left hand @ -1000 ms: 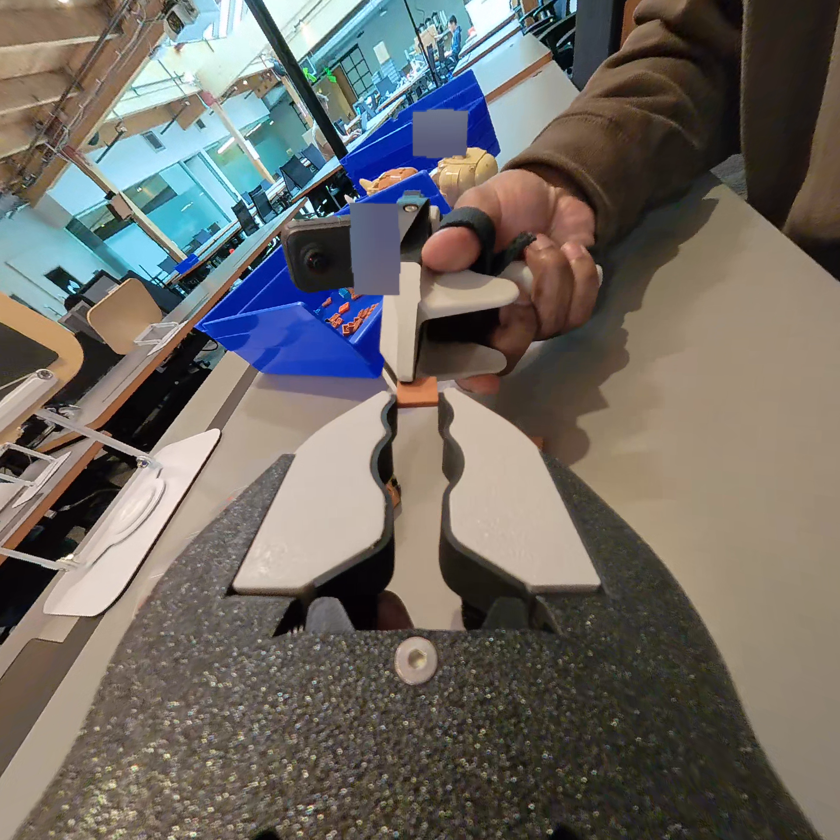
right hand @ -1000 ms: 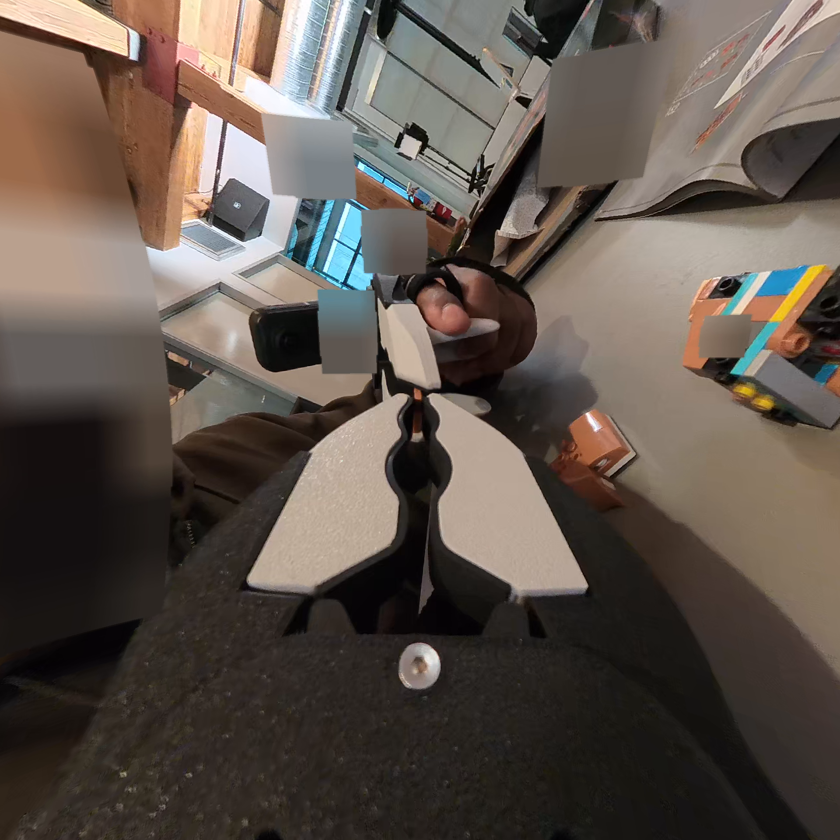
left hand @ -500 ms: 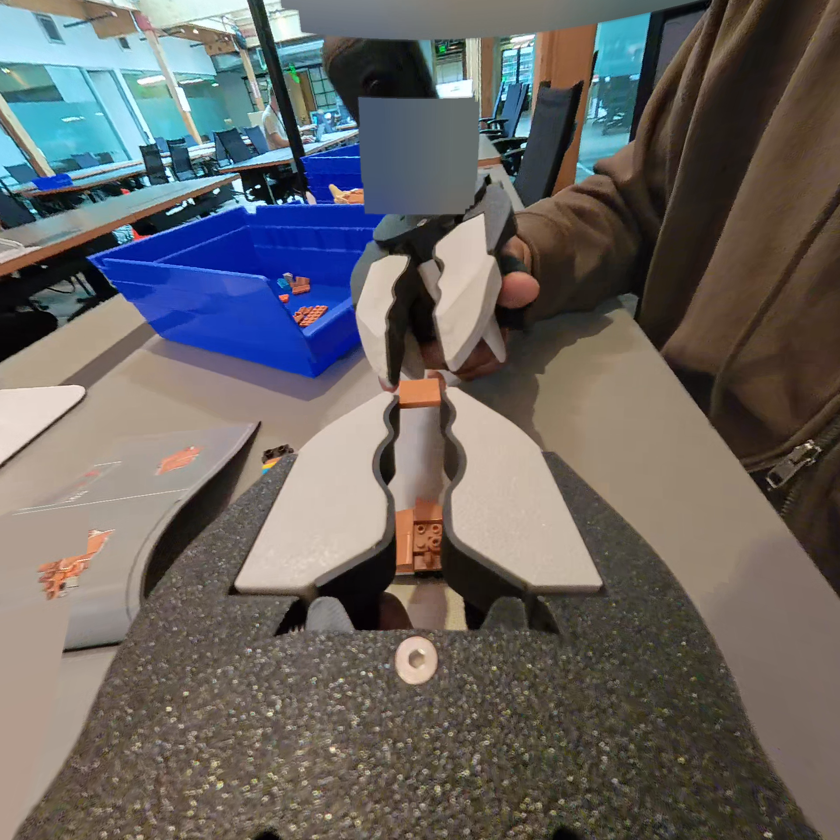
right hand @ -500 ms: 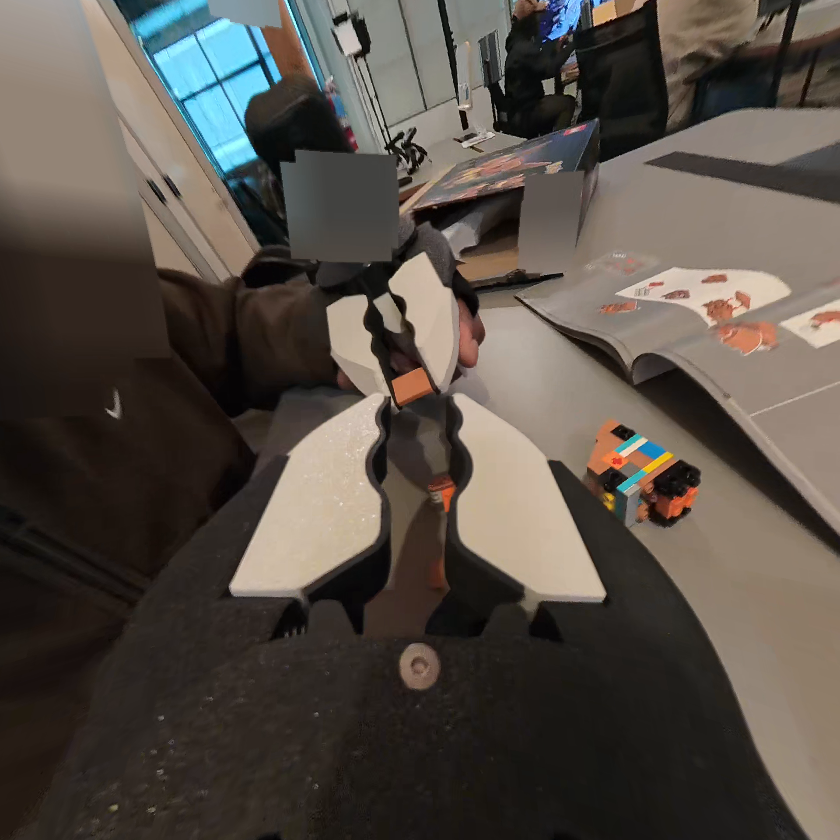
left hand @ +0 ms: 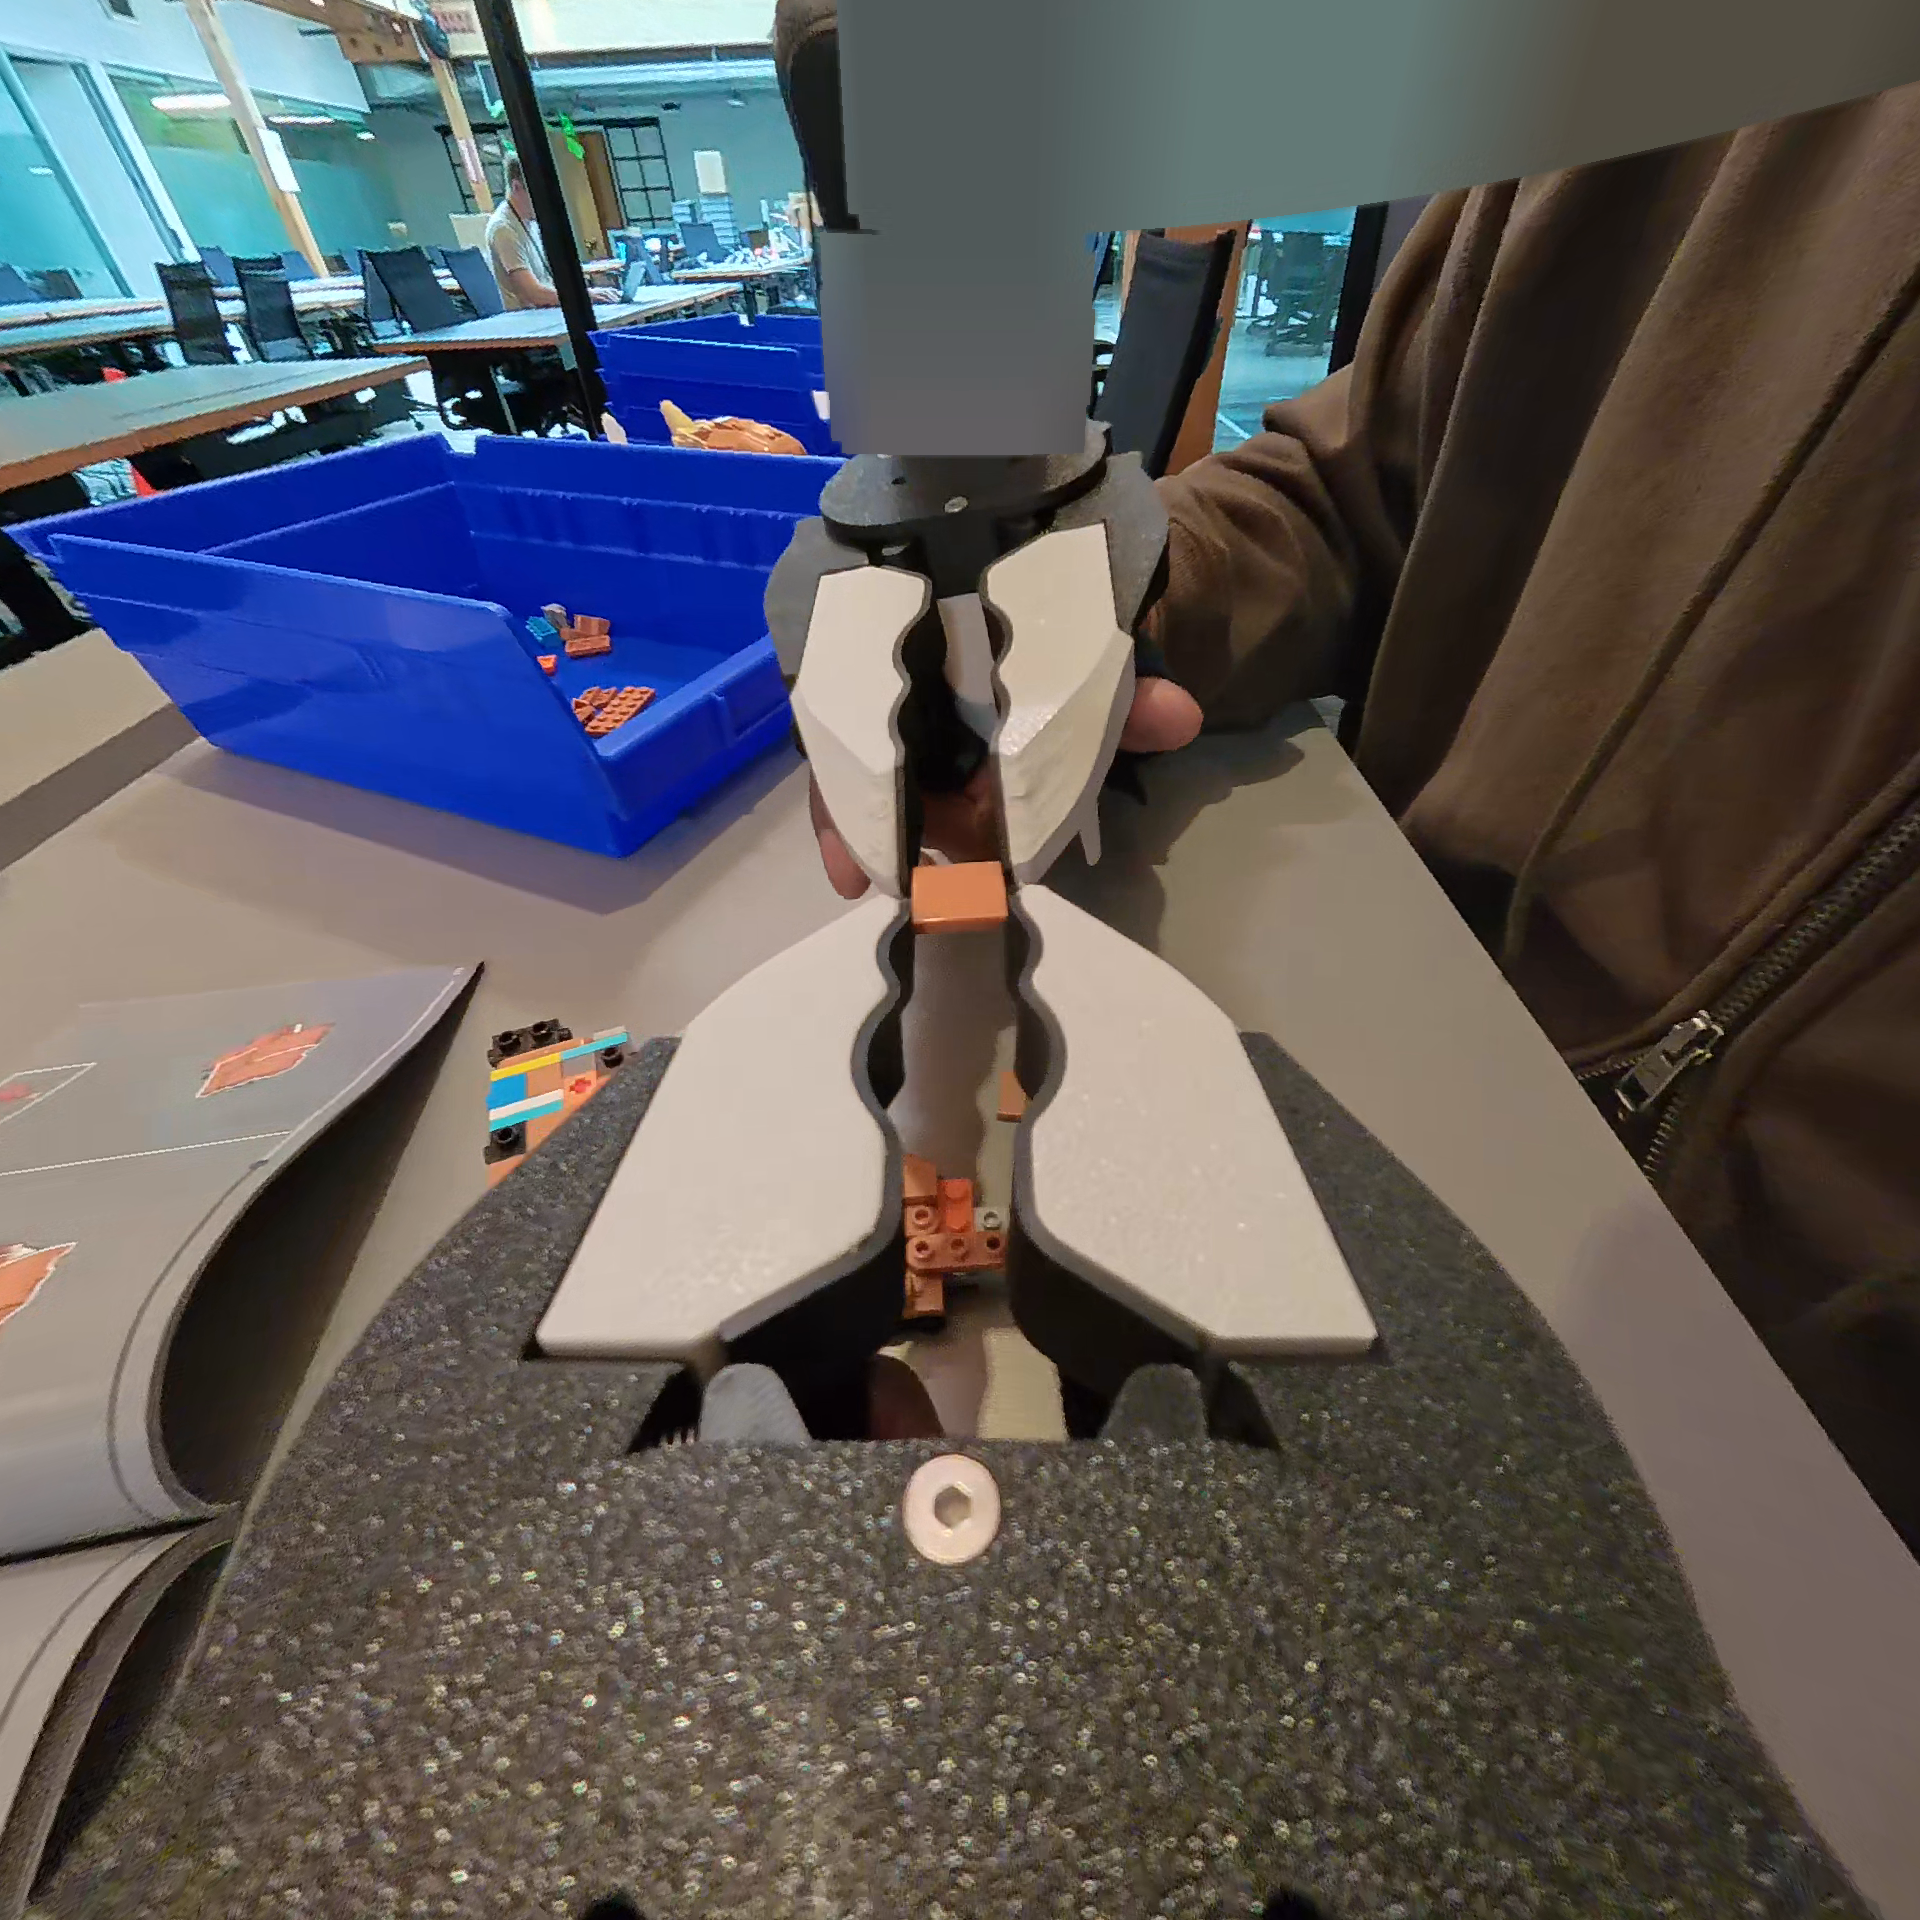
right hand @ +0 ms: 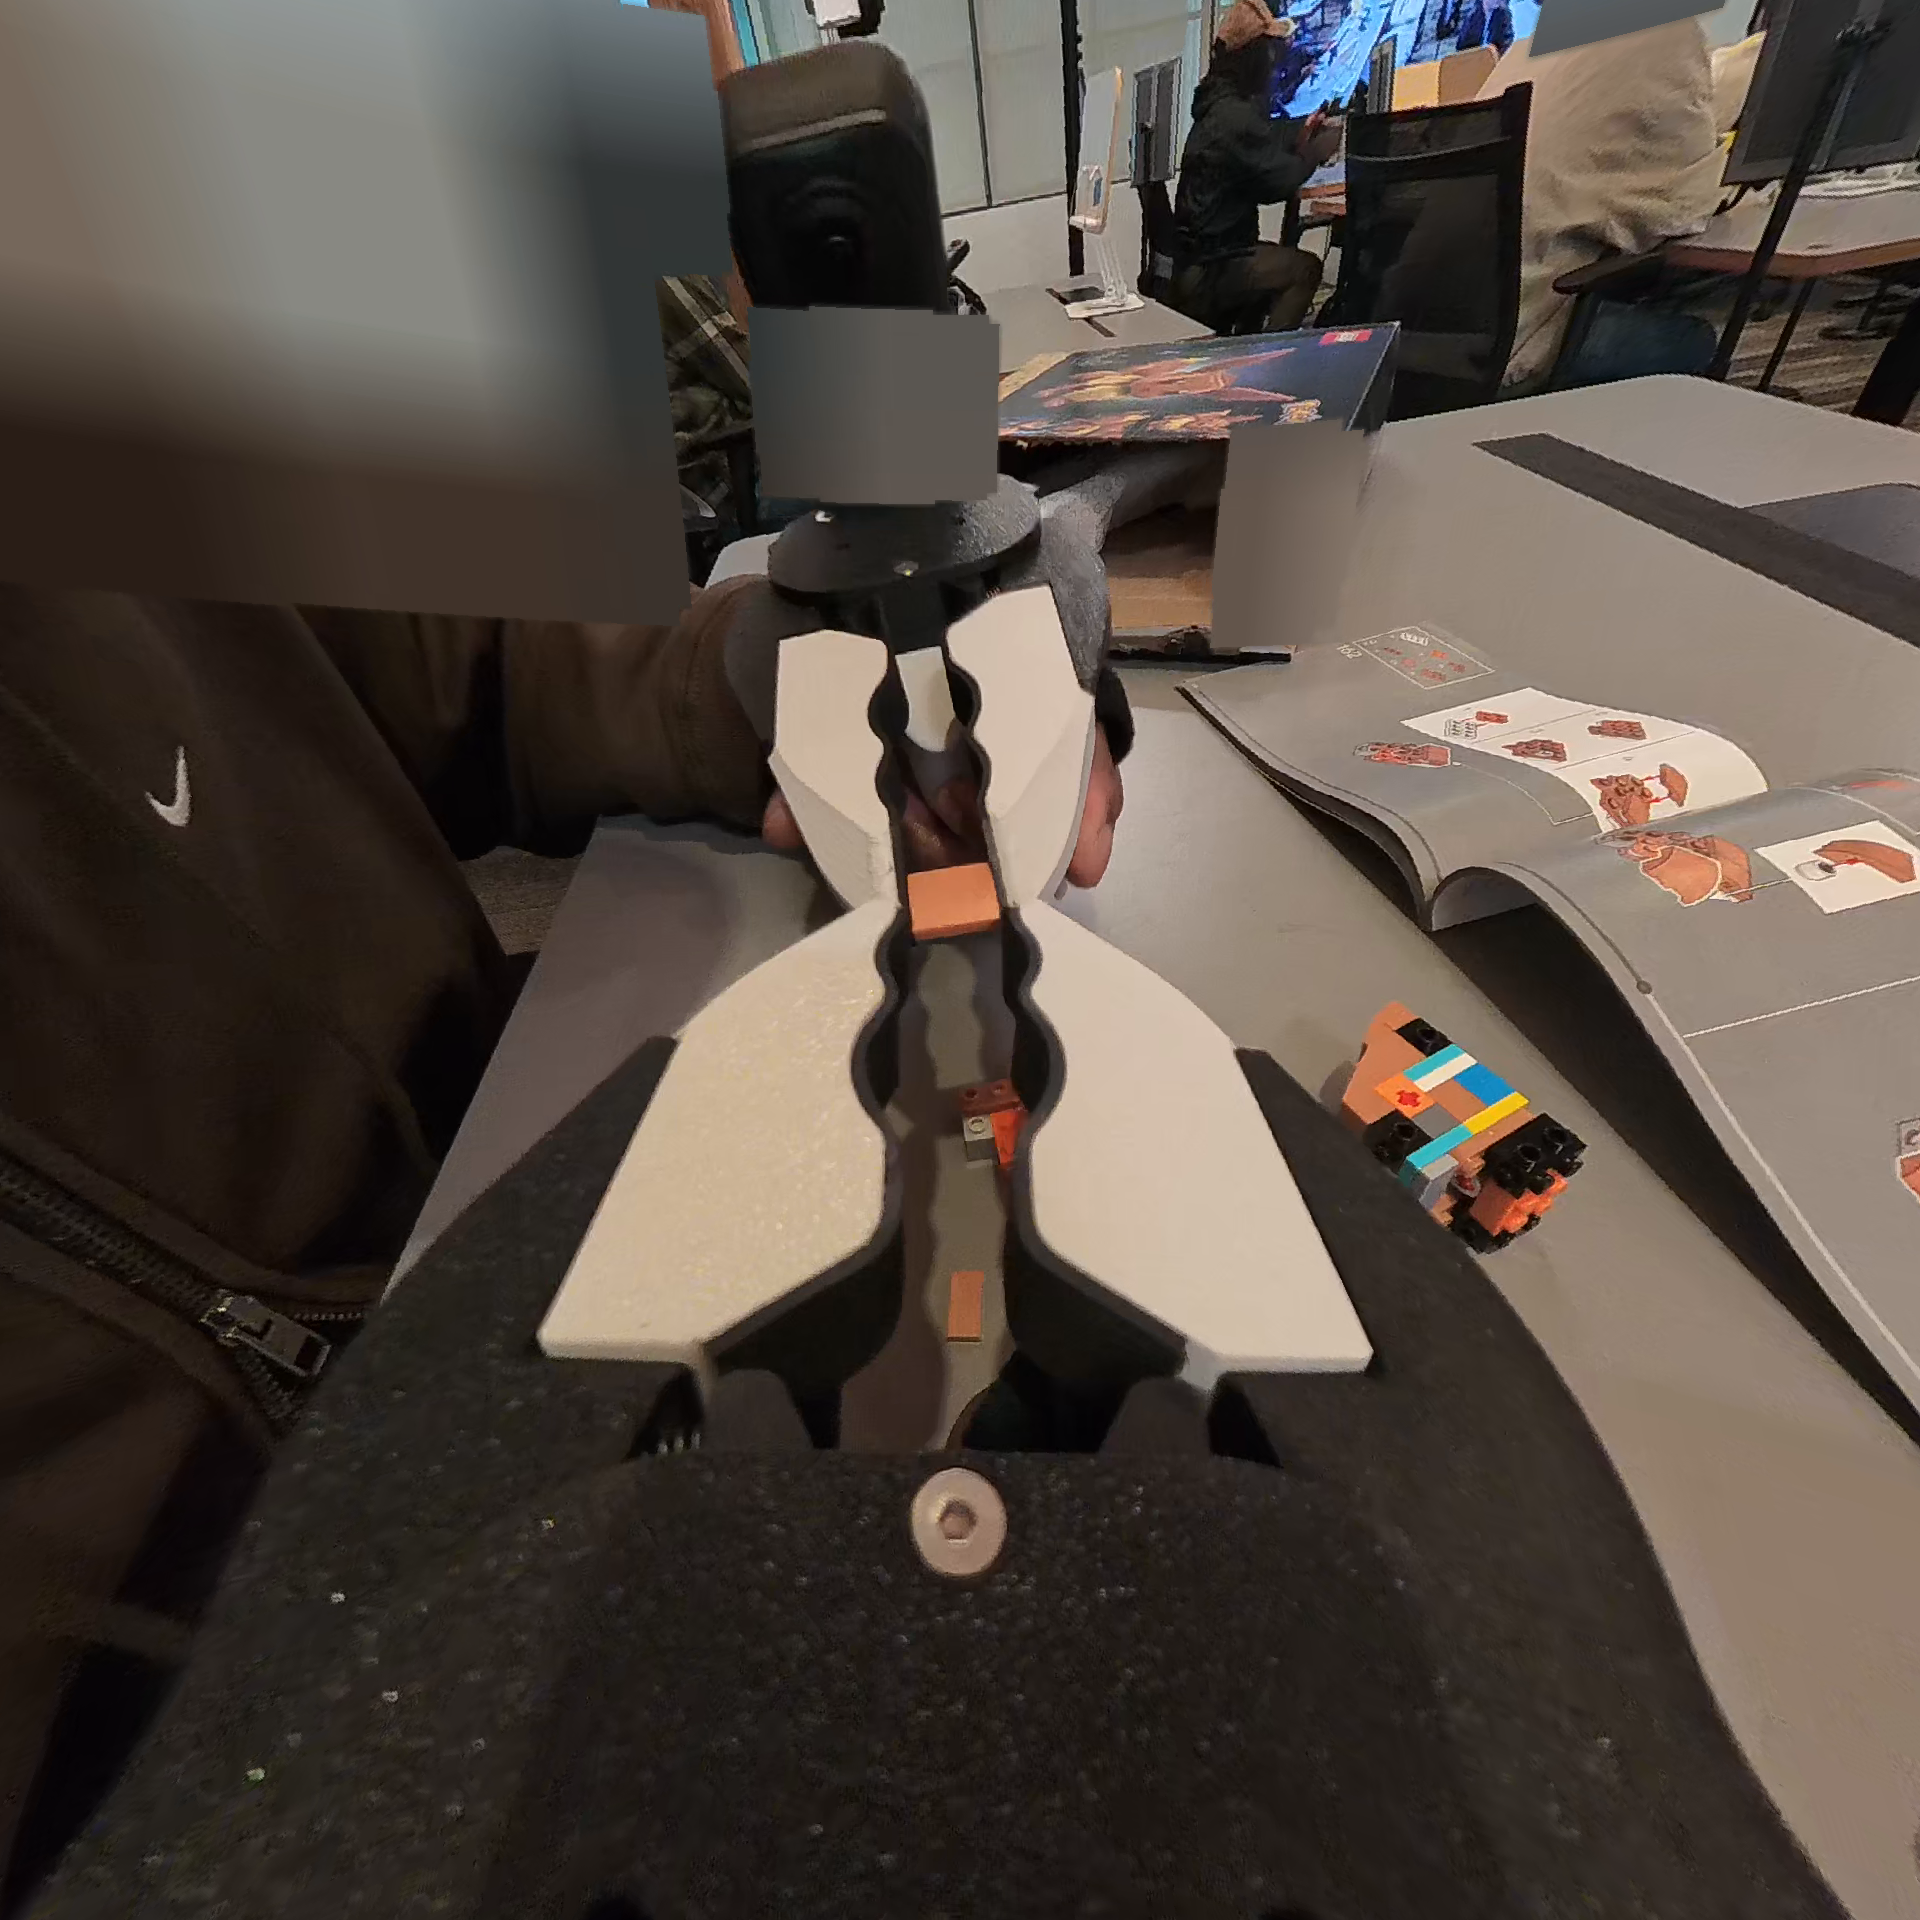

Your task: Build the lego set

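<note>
- Meeting tip to tip above the grey table (left hand: 1299, 997), the left gripper (left hand: 958, 920) and the right gripper (right hand: 951, 914) face each other, with a small orange tile (left hand: 958, 896) between their tips.
- In the left wrist view, the left jaws stand narrowly apart with the tile across their tips; the far right jaws pinch its other side. Which pair truly bears it, I cannot tell.
- Left of the left jaws lie an open instruction booklet (left hand: 156, 1143) and, just beside the jaws, a small multicoloured lego build (left hand: 545, 1081).
- Beyond them to the left sits a blue bin (left hand: 343, 686) with a few loose bricks inside.
- Below the gap of the left jaws rests a brown brick cluster (left hand: 951, 1236) on the table.
- In the right wrist view, the same tile (right hand: 951, 902) sits at the right jaws' tips, and a loose orange plate (right hand: 966, 1304) lies under their gap.
- Right of those jaws are the build (right hand: 1455, 1127) and the booklet (right hand: 1621, 831).
</note>
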The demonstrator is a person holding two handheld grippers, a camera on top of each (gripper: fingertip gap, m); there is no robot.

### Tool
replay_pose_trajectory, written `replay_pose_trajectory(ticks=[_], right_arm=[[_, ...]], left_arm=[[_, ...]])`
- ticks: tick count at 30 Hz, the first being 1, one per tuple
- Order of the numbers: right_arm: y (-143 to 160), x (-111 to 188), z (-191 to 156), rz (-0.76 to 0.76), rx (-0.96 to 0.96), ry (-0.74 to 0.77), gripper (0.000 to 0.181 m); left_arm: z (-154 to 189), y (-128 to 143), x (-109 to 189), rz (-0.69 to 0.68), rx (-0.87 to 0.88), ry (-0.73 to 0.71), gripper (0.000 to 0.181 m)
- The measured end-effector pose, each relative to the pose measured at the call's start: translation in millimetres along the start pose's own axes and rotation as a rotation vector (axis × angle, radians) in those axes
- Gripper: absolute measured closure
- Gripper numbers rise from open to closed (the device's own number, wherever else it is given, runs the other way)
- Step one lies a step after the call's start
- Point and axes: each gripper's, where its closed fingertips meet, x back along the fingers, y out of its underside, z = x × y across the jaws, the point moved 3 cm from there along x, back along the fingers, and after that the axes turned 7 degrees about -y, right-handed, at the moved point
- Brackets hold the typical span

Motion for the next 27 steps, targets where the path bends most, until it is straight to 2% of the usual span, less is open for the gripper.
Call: replay_pose_trajectory(ticks=[8,10,12,18,22,27], right_arm=[[0.5,0.2,-1.0,0.004,-0.011,-0.017,0.166],[0.1,2.1,0.6,0.010,-0.021,-0.014,0.166],[-1.2,6.0,3.3,0.014,-0.021,0.002,0.166],[-2.8,16.7,9.2,0.024,-0.021,0.040,0.166],[1.4,18.2,11.4,0.008,-0.023,0.055,0.166],[5.1,17.1,11.7,-0.010,-0.029,0.058,0.166]], left_arm=[[1.7,-0.6,1.2,0.007,0.021,0.025,0.163],[-1.5,-0.2,4.9,-0.008,0.010,0.011,0.150],[-6.7,7.8,8.6,-0.086,-0.008,-0.011,0.141],[-10.0,62.2,9.2,-0.485,-0.107,-0.044,0.122],[-12.2,75.1,5.8,-0.573,-0.061,-0.071,0.117],[-10.4,78.1,3.1,-0.604,-0.047,-0.078,0.117]])
